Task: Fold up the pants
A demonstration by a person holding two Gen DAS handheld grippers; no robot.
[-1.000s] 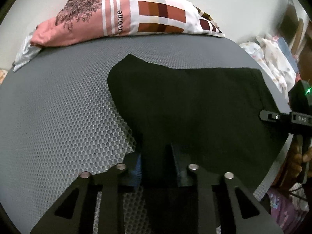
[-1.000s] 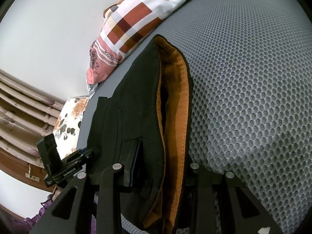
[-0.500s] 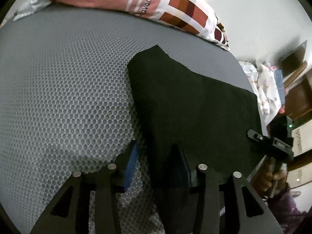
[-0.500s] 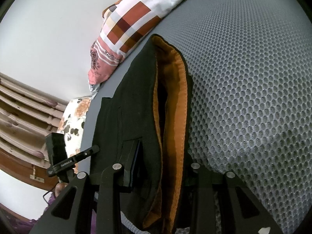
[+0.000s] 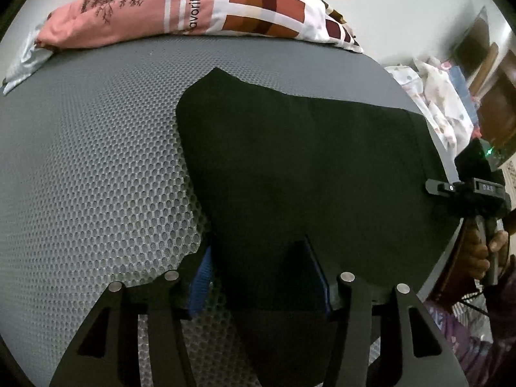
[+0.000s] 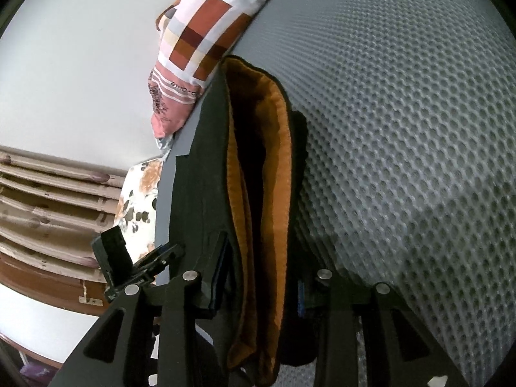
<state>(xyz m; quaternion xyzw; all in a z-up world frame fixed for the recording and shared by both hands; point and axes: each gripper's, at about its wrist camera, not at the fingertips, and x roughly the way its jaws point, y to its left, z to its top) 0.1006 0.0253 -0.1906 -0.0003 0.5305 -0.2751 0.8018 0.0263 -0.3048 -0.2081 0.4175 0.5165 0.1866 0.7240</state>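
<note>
Black pants (image 5: 300, 167) lie folded on a grey mesh mattress (image 5: 96, 167). My left gripper (image 5: 261, 274) is shut on the near edge of the pants, cloth between its blue-padded fingers. In the right wrist view the pants (image 6: 206, 193) show their orange-lined waistband (image 6: 277, 193). My right gripper (image 6: 261, 283) is shut on the waistband end. The right gripper also shows in the left wrist view (image 5: 464, 190) at the pants' far right edge, and the left gripper shows in the right wrist view (image 6: 142, 267).
A patchwork pink and brown pillow (image 5: 206, 9) lies along the far edge of the mattress. Piled light clothes (image 5: 432, 96) and wooden furniture (image 5: 496, 96) stand beyond the right edge. A floral cushion (image 6: 138, 200) lies off the mattress.
The left wrist view swung away and came back to nearly its first angle. The right gripper has lifted the waistband end, which now stands more open and upright.
</note>
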